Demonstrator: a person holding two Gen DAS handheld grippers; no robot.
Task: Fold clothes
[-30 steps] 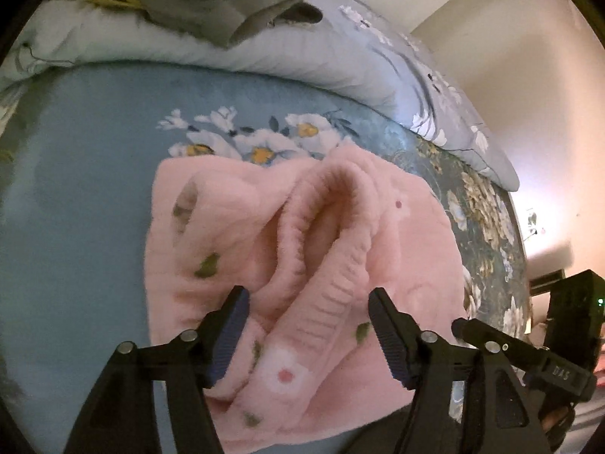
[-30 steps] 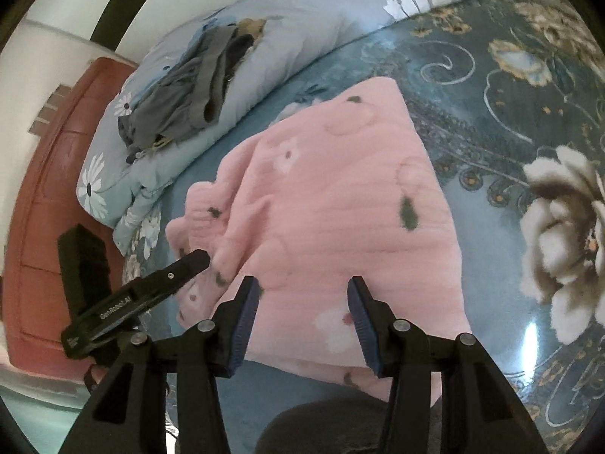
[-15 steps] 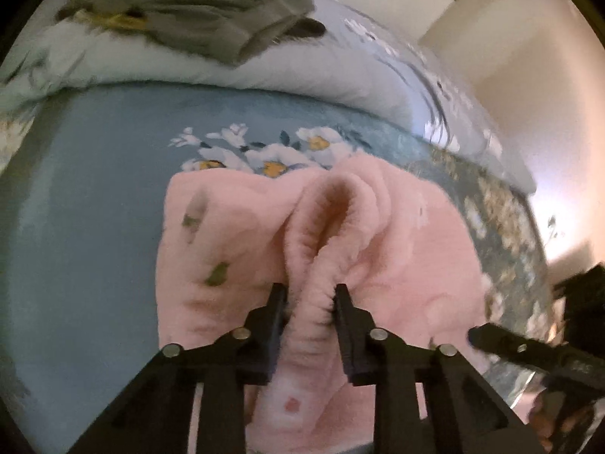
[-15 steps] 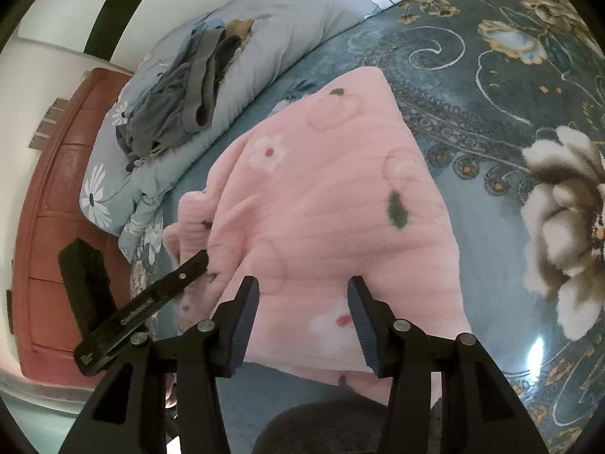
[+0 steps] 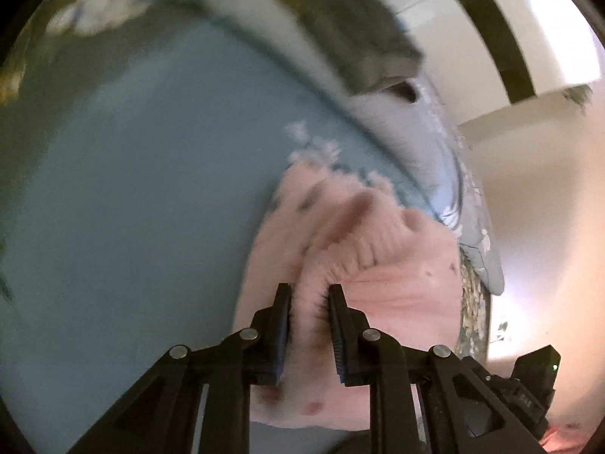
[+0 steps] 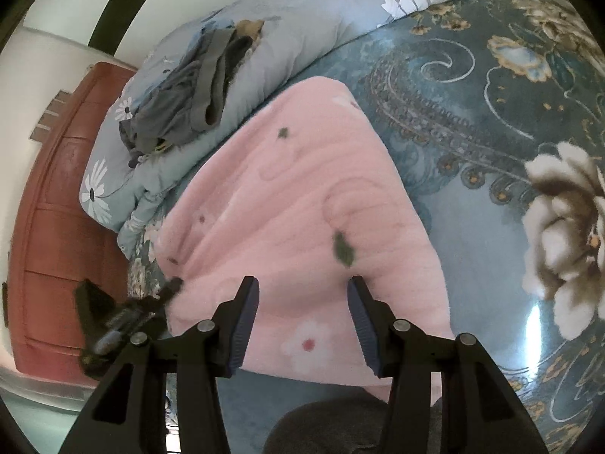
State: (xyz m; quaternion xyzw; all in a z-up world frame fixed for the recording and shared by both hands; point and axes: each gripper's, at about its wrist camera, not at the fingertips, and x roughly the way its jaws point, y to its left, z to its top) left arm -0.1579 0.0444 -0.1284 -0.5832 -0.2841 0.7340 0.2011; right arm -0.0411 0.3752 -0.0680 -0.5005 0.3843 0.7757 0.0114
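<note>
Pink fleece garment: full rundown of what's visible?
The pink fleece garment looks soft and fuzzy, printed with small flowers and green leaves, with a ribbed band. It lies crumpled on the blue floral bedspread. The left tool has just closed, pinching the ribbed band into a raised fold. The right tool hangs open over its near edge.

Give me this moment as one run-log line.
left gripper: shut on pink garment ribbed edge, jaws just closed | right gripper: open above garment | stage: fold starting | bed cover: beneath
</note>
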